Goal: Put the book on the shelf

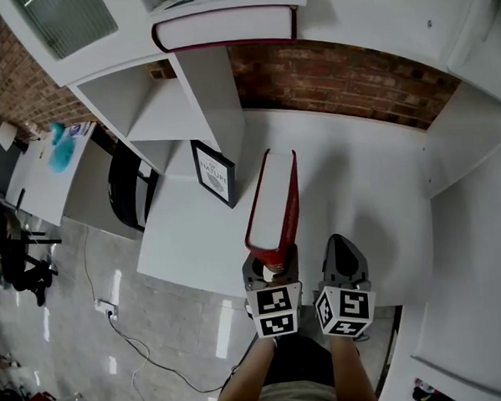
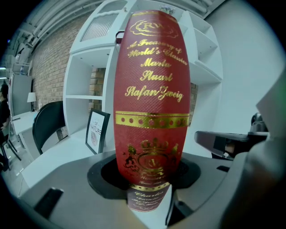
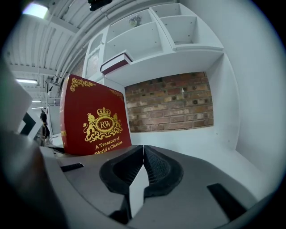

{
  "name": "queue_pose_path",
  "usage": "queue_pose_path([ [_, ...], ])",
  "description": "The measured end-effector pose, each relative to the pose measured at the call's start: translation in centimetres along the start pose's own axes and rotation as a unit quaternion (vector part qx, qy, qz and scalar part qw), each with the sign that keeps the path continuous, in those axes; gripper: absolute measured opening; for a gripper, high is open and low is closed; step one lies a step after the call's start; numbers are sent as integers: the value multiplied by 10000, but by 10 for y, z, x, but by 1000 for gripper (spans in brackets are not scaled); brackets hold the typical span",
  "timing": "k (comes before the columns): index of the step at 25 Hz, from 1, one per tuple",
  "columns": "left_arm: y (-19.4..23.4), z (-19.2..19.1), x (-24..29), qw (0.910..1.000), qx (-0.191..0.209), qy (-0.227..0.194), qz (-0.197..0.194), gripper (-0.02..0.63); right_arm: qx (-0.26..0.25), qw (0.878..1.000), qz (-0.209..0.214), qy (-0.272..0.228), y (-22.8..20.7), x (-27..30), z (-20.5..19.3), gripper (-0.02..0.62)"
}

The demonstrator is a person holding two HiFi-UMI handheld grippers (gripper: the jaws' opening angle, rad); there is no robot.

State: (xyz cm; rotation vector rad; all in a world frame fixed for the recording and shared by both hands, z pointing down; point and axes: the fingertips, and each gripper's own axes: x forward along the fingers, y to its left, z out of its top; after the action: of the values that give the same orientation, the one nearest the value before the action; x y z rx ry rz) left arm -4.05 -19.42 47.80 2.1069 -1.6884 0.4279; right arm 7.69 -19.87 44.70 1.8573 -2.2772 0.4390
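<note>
**Red book up in the grip, shelf ahead**
The book (image 1: 276, 204) is a thick red hardback, stamped in gold. It stands upright with its spine (image 2: 152, 103) facing back at the person, showing title lines, a dotted gold band and a crown emblem. The front cover (image 3: 96, 118), with its lion-and-crown "RW" crest, faces right. The left gripper's (image 1: 271, 266) fingers clamp its bottom end, and it is held over the white surface. It's short of the shelf (image 1: 216, 97), a white unit of open compartments against a brick wall, and not in any compartment yet.
</note>
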Motion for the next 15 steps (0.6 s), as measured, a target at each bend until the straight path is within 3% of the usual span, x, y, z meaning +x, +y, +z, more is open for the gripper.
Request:
queue_pose_path([
  [15,20,11,52,9995,149,122,-261,244,67,9997,-221,-4,5,50,7,17],
])
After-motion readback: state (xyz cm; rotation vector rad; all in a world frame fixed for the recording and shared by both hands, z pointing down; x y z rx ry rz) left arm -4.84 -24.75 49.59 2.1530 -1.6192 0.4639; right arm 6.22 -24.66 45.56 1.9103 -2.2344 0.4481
